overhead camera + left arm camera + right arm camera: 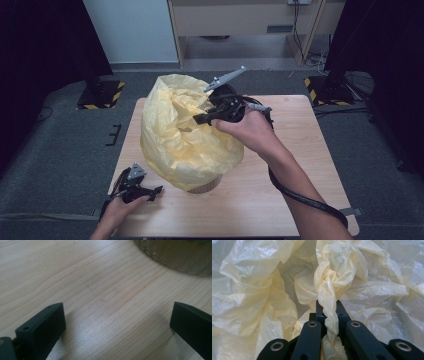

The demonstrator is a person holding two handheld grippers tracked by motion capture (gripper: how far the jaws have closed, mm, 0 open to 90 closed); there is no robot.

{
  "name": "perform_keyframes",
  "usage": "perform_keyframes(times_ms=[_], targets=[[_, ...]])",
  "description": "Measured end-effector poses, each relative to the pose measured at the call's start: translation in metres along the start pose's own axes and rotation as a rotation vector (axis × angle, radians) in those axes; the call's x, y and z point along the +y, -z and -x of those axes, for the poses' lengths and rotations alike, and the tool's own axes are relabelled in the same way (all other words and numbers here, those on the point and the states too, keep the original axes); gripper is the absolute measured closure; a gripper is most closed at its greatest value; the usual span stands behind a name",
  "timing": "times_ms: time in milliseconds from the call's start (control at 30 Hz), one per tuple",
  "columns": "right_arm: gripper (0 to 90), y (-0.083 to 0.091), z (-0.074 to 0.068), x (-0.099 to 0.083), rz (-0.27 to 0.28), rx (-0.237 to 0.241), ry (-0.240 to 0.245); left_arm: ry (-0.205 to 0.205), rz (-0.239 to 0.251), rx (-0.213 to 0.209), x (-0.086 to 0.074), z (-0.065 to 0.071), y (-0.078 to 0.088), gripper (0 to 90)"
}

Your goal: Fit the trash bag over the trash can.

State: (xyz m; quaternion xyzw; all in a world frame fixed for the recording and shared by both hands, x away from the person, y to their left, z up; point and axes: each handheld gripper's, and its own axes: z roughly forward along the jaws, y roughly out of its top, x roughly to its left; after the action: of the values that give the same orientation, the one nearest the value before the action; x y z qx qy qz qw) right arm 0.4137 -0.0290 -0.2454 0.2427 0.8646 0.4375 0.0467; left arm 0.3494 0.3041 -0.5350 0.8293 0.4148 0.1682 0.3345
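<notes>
A crumpled yellow plastic bag (185,135) billows over a round woven basket (206,186) in the middle of the wooden table (300,150). My right gripper (200,119) reaches into the bag's upper right side and is shut on a bunched fold of the bag (329,302), which runs up between its black jaws. My left gripper (156,190) rests low on the table at the front left, apart from the bag. Its jaws stand wide open over bare wood (110,302), with the basket's rim (175,257) just ahead.
The table's front edge lies just below my left hand. Bare wood lies to the right of the bag. Beyond the table are grey floor, black stands with yellow-striped feet (100,95) and a wooden cabinet (245,20).
</notes>
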Motion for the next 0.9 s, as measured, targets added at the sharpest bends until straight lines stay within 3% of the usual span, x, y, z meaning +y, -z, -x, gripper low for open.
perform_keyframes(times_ms=[633,900], targets=[[85.6,-0.035,-0.007,0.011,-0.143,-0.055,0.052,0.001,-0.001,-0.001,0.001,0.000,0.000,0.0],[85.5,-0.035,-0.010,0.011,-0.175,-0.065,0.081,0.000,-0.001,0.000,0.001,0.000,-0.001,0.0]])
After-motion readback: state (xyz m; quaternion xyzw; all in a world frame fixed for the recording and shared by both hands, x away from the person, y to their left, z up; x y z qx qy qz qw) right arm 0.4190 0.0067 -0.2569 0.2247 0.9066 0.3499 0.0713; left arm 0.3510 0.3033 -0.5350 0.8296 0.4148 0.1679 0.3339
